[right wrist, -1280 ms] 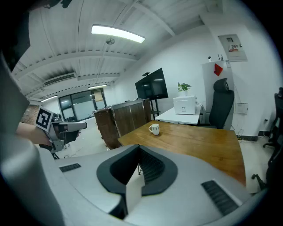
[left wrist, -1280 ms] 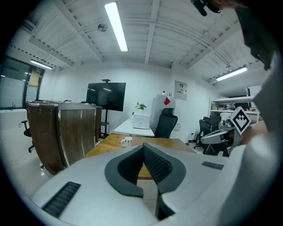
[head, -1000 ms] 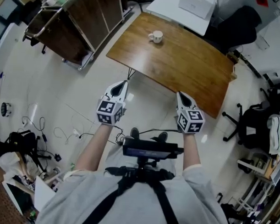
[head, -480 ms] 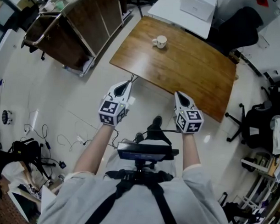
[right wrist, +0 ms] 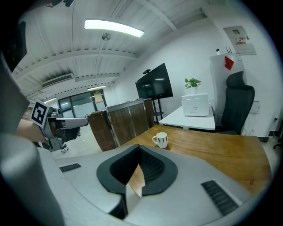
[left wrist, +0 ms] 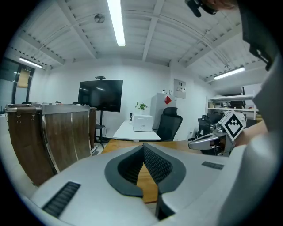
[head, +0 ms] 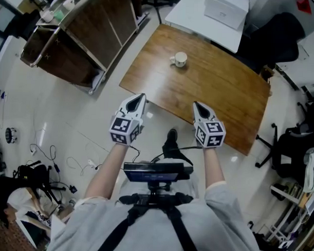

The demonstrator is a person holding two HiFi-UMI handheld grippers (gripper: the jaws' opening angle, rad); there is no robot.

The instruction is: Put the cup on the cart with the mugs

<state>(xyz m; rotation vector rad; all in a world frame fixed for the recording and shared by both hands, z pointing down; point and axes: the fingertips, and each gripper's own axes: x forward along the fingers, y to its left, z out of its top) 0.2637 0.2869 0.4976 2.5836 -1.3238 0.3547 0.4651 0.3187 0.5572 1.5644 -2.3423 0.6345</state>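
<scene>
A white cup point(head: 179, 59) with a handle stands on the brown wooden table point(head: 214, 93), toward its far side; in the right gripper view the cup point(right wrist: 161, 139) stands upright ahead of the jaws. The wood-panelled cart point(head: 72, 37) stands on the floor at the upper left, with mugs point(head: 48, 13) on its top. My left gripper point(head: 139, 98) is at the table's near edge, shut and empty. My right gripper point(head: 197, 105) hovers just over that edge, also shut with nothing in it. Both point toward the table, well short of the cup.
A white desk point(head: 199, 16) with a white box point(head: 226, 6) stands behind the table, with a black office chair point(head: 271, 31) to its right. Cables point(head: 48, 152) lie on the floor at the left. More chairs and shelving point(head: 295, 148) crowd the right side.
The person has stepped forward. Both grippers have moved toward the table, from over the floor to its near edge. The cup has not moved.
</scene>
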